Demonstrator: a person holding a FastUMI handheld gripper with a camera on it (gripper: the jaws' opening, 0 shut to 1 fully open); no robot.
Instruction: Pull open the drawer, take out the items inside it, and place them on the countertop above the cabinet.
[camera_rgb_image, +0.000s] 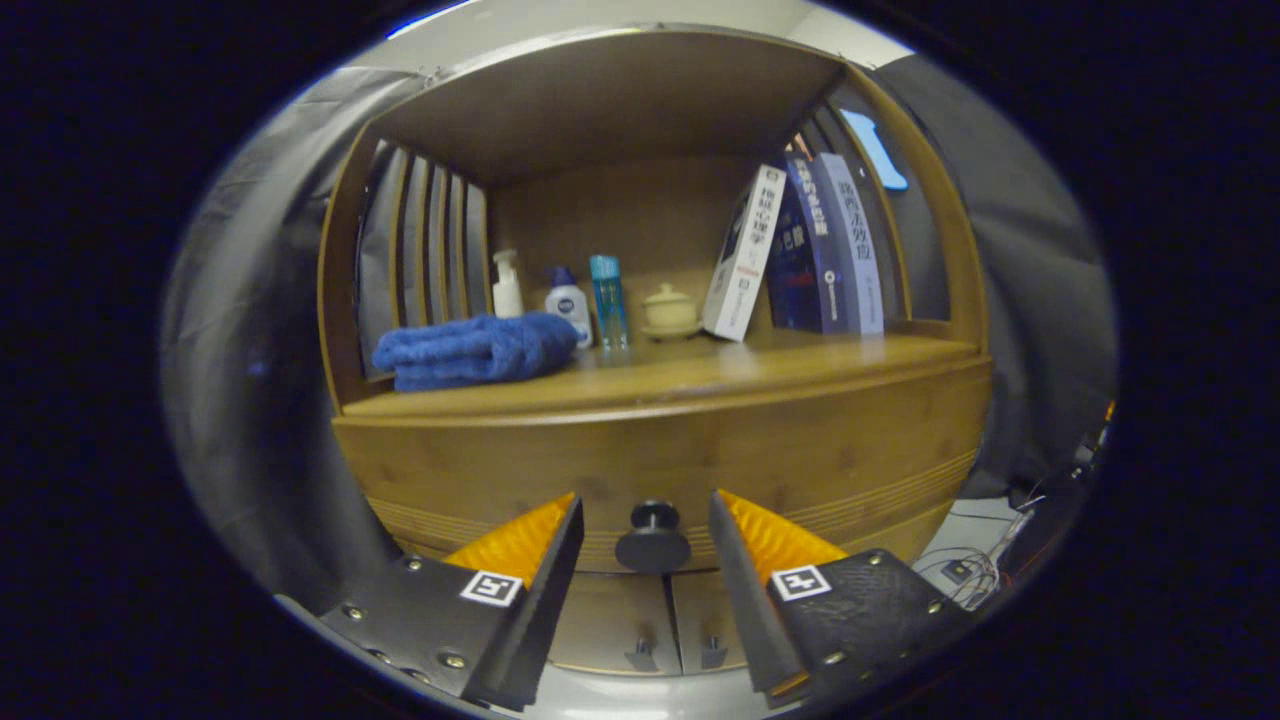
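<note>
Facing the drawer (660, 455), spread fingers (545, 535) flank its knob (652, 538) without touching.

Hand-held gripper (645, 505) level; fingers (545, 545) spread wide apart.

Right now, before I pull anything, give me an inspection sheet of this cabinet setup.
Surface: countertop wooden, bare toward its front edge.
Job's things: drawer closed; its knob sits between the fingers, untouched.
Clutter: blue towel, pump bottle, white bottle, blue bottle, lidded jar, leaning books.
Grippers: gripper open, fingers either side of the knob.
Cables: loose wires on the floor beside the cabinet.
Surroundings: lower cabinet doors closed below the drawer.
</note>
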